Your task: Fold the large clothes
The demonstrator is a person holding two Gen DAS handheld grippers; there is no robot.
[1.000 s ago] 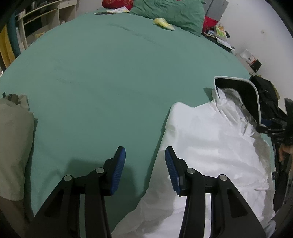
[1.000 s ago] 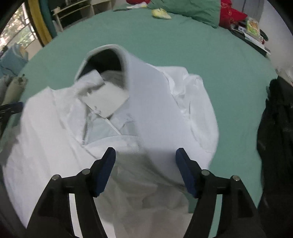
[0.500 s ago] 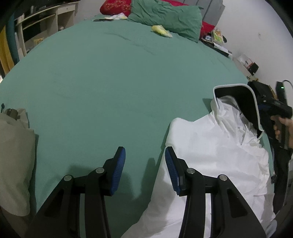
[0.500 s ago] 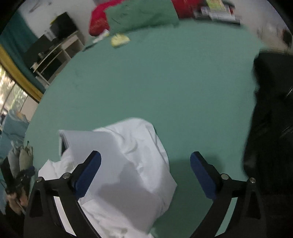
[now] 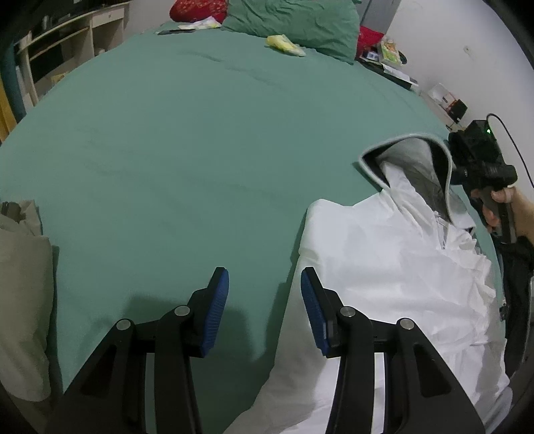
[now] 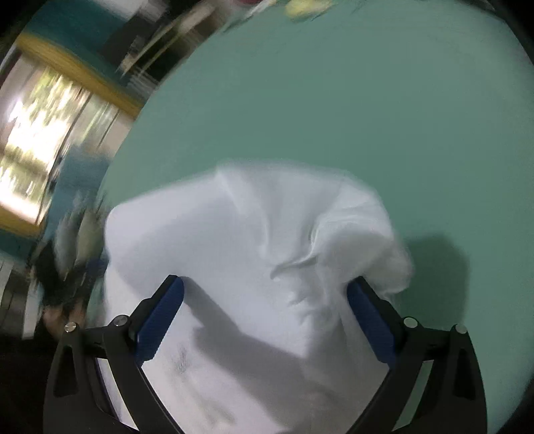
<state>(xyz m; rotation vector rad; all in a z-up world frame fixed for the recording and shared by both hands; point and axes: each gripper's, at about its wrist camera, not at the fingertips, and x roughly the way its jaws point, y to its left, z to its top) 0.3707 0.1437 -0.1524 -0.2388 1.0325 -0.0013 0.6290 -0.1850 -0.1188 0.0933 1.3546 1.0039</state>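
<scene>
— So how far along is the folding on the bed (image 5: 187,140)?

— Barely begun, one would judge. The white garment (image 5: 383,267) lies rumpled at four o'clock in the left view, hood up, no crisp fold showing.

— And the tongs?

— The left tongs (image 5: 264,310) stand moderately parted, empty, at its edge; the right tongs (image 6: 267,320) gape wide above the cloth, holding nothing.

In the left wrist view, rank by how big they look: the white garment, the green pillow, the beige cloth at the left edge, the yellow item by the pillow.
1. white garment
2. green pillow and beige cloth: similar; the cloth is nearer and cut off, so unranked
3. yellow item
</scene>
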